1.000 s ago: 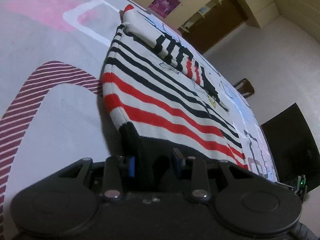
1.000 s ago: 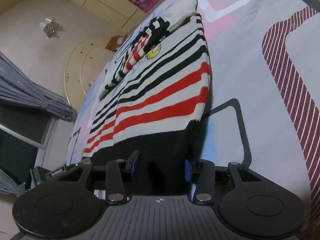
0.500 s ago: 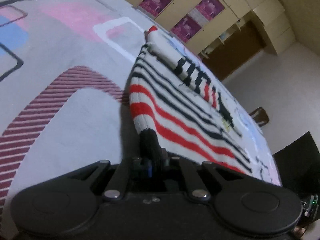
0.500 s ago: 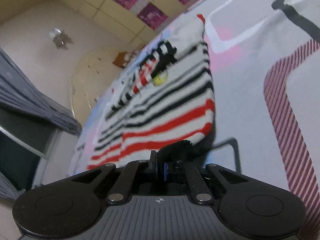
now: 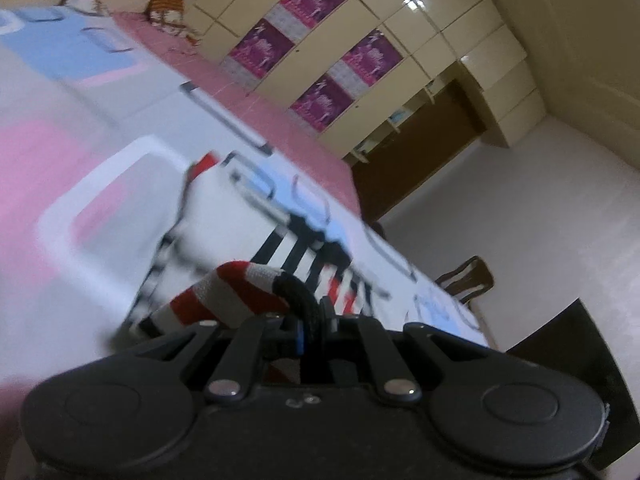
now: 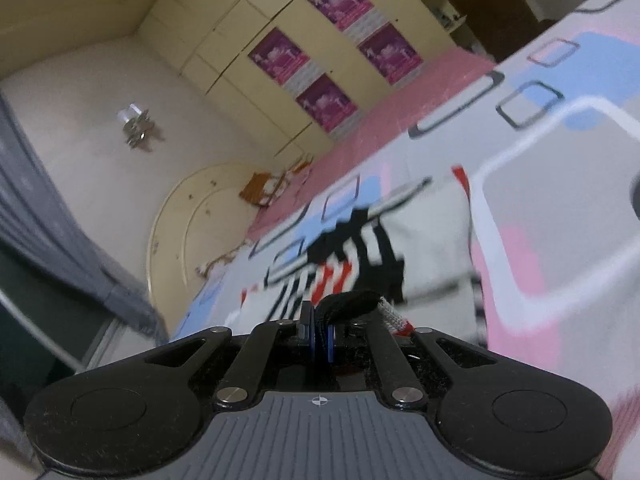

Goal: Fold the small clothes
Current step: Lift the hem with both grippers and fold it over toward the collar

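Observation:
A small red, black and white striped sweater (image 5: 224, 296) lies on the patterned bedsheet (image 5: 72, 168). My left gripper (image 5: 310, 330) is shut on its black hem at one bottom corner, and the striped cloth curls up over the fingers. My right gripper (image 6: 319, 334) is shut on the black hem (image 6: 352, 300) at the other bottom corner. Both corners are lifted above the sheet and carried over the sweater's upper part (image 6: 360, 256), which still lies flat with its folded sleeve. The view is blurred by motion.
The bedsheet (image 6: 560, 184) stretches to a pink band at the far edge. Cream wardrobes with purple posters (image 5: 288, 40) stand beyond the bed. A curved headboard (image 6: 192, 208) and a grey curtain (image 6: 48, 216) are at the left in the right wrist view.
Both grippers closed on the sweater's black hem, then lifted it and carried it forward toward the collar end. The cameras now tilt up toward the wardrobes.

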A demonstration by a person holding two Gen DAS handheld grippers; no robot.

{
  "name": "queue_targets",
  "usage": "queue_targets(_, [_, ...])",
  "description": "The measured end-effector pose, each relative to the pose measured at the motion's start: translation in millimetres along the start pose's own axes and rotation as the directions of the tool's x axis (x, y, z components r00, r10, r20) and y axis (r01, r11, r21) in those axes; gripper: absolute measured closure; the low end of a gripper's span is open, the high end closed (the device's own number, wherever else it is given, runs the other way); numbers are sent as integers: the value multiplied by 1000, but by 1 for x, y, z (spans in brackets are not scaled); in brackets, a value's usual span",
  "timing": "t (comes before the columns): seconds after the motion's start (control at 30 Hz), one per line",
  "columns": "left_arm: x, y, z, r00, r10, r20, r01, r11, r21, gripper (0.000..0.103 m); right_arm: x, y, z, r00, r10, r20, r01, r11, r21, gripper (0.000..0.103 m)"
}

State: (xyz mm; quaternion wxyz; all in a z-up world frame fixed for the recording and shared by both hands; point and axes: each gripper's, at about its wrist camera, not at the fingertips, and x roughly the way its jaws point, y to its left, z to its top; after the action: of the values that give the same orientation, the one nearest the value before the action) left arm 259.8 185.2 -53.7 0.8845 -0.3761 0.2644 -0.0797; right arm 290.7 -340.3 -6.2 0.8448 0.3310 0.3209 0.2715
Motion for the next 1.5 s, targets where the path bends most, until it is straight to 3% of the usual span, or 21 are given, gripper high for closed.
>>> queue_targets(0.1, [40, 0, 32, 1000, -8, -11, 8, 1000, -2, 96, 31, 0, 32, 1000, -29, 7, 29, 999, 17, 98])
queue_targets(0.23, [100, 11, 60, 996, 41, -83, -39, 999, 27, 96, 84, -21, 65, 997, -76, -13, 77, 993, 85, 98])
queue_targets(0.43, [175, 47, 71, 970, 104, -218, -98, 994, 42, 96, 153, -75, 77, 988, -123, -95, 139, 972, 192, 98])
queue_targets(0.53, [189, 61, 74, 969, 65, -240, -68, 998, -6, 95, 176, -92, 81, 985, -120, -128, 146, 963, 225, 98])
queue_targets(0.57, [193, 65, 76, 971, 31, -237, -41, 999, -34, 92, 182, -96, 83, 986, -108, -126, 136, 961, 242, 98])
queue_targets(0.6, [197, 68, 79, 975, -5, -222, -8, 998, -58, 81, 186, -99, 86, 988, -101, -118, 129, 958, 255, 98])
queue_targets(0.7, [212, 74, 85, 980, -61, -190, 42, 994, -102, 72, 206, -110, 97, 989, -105, -105, 131, 951, 279, 97])
queue_targets(0.73, [217, 75, 88, 981, -74, -178, 56, 993, -103, 62, 212, -112, 99, 988, -116, -102, 140, 950, 277, 95])
queue_targets(0.77, [221, 75, 90, 983, -71, -170, 55, 993, -100, 57, 218, -116, 101, 987, -132, -93, 153, 949, 277, 93])
queue_targets(0.8, [223, 75, 92, 985, -67, -158, 52, 994, -99, 47, 221, -118, 103, 986, -146, -84, 164, 944, 287, 69])
queue_targets(0.83, [224, 75, 94, 988, -70, -139, 57, 994, -95, 36, 220, -121, 105, 985, -161, -57, 171, 938, 302, 35])
queue_targets(0.9, [223, 70, 99, 993, -29, -110, 25, 999, -45, 32, 209, -119, 109, 985, -168, 27, 153, 946, 286, 28])
queue_targets(1.03, [217, 62, 105, 991, 25, -130, -13, 995, 96, 34, 190, -112, 117, 981, -193, 35, 185, 971, 149, 28])
queue_targets(1.13, [231, 47, 101, 968, 142, -206, -74, 950, 305, 46, 198, -101, 112, 974, -222, -31, 222, 975, -15, 35])
queue_targets(1.2, [240, 34, 91, 947, 236, -219, -113, 880, 461, 52, 213, -91, 105, 962, -258, -86, 244, 959, -141, 42])
queue_targets(1.27, [246, 18, 76, 930, 321, -181, -145, 771, 620, 57, 234, -77, 92, 936, -328, -131, 280, 915, -290, 47])
queue_targets(1.3, [248, 11, 69, 923, 351, -157, -159, 720, 676, 65, 242, -68, 81, 916, -379, -132, 309, 876, -371, 51])
queue_targets(1.33, [248, 7, 64, 921, 364, -136, -168, 687, 707, 85, 247, -61, 71, 900, -422, -110, 332, 826, -455, 63])
queue_targets(1.37, [247, 5, 62, 922, 370, -119, -178, 673, 718, 100, 250, -53, 64, 889, -450, -85, 346, 781, -520, 77])
queue_targets(1.4, [245, 6, 62, 925, 363, -117, -179, 683, 708, 99, 251, -51, 60, 882, -465, -72, 355, 758, -547, 96])
queue_targets(1.5, [233, 12, 64, 943, 324, -74, -200, 731, 653, 99, 240, -52, 60, 886, -463, -32, 380, 763, -523, 97])
